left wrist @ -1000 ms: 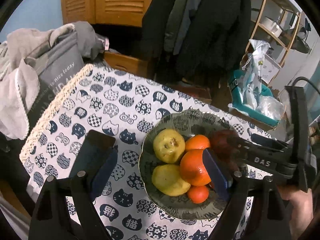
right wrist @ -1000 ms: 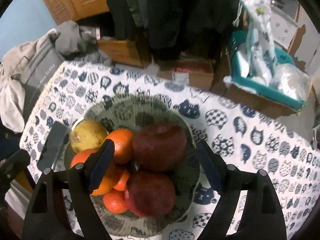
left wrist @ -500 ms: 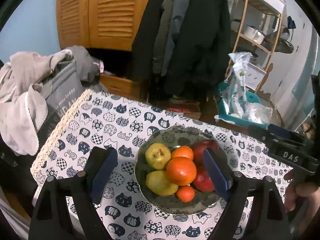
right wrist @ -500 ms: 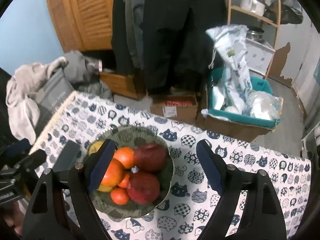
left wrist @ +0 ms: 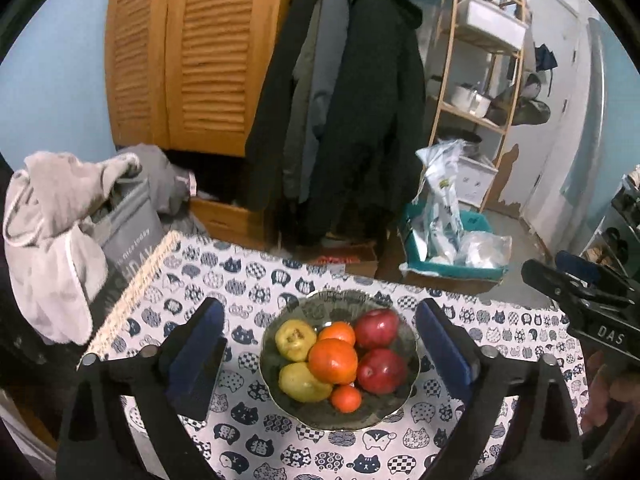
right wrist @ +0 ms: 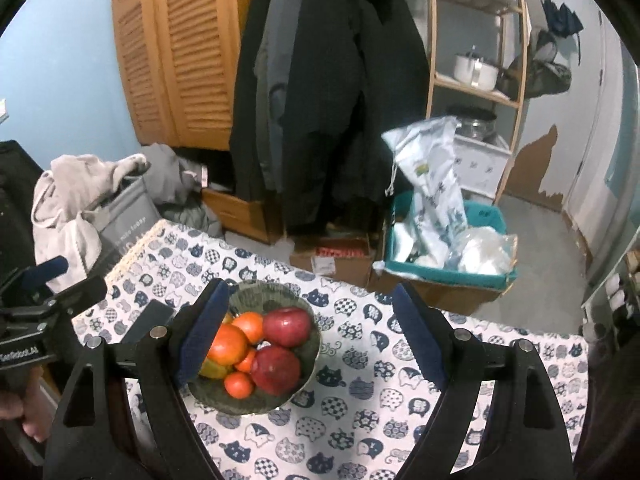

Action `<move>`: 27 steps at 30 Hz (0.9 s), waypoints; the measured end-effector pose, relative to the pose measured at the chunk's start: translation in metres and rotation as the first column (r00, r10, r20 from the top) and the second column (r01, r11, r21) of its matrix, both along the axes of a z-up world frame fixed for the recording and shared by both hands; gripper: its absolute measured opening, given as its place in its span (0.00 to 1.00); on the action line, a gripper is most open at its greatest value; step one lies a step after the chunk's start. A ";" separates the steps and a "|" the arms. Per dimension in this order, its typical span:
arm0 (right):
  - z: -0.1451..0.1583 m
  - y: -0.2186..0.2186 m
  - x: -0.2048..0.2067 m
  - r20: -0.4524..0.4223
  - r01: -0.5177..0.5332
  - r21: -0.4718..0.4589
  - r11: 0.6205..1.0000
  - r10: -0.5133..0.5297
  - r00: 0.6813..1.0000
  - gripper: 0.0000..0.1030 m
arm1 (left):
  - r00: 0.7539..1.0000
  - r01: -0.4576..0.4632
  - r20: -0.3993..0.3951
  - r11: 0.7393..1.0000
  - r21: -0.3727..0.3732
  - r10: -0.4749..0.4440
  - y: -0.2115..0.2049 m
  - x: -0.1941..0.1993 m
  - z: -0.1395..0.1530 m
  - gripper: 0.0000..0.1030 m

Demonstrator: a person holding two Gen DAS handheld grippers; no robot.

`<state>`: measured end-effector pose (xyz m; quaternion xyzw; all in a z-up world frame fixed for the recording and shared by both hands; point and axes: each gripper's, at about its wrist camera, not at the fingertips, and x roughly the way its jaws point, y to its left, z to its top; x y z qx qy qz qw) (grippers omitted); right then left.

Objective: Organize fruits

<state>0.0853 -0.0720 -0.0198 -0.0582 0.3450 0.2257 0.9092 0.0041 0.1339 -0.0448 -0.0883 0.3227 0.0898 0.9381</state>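
The bowl [left wrist: 412, 364] is piled with two red apples [left wrist: 376, 328], oranges [left wrist: 333, 361] and yellow pears [left wrist: 295, 339]. Left gripper [left wrist: 320, 354] and right gripper [right wrist: 310, 338] both hang wide apart, holding nothing.

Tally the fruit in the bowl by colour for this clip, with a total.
Fruit in the bowl, counted in the left wrist view:
Red apples: 2
Orange fruits: 3
Yellow fruits: 2
Total: 7
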 end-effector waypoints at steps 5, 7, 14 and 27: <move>0.016 -0.016 -0.017 0.043 0.003 -0.004 1.000 -0.003 0.999 0.82 | 0.999 0.011 0.046 0.999 0.050 -0.013 -0.013 -0.009 0.020 0.99; 0.024 -0.024 -0.024 0.065 0.016 0.008 1.000 -0.016 0.998 0.83 | 0.998 0.016 0.060 0.998 0.056 -0.019 -0.016 -0.012 0.026 0.99; 0.042 -0.044 -0.041 0.133 0.030 0.026 0.999 -0.033 0.991 0.84 | 0.994 0.018 0.110 0.997 0.080 -0.027 -0.028 -0.022 0.046 0.99; 0.038 -0.076 -0.044 0.159 0.086 0.033 0.996 -0.090 0.983 0.84 | 0.988 0.010 0.149 0.991 0.131 -0.029 -0.047 -0.024 0.058 0.99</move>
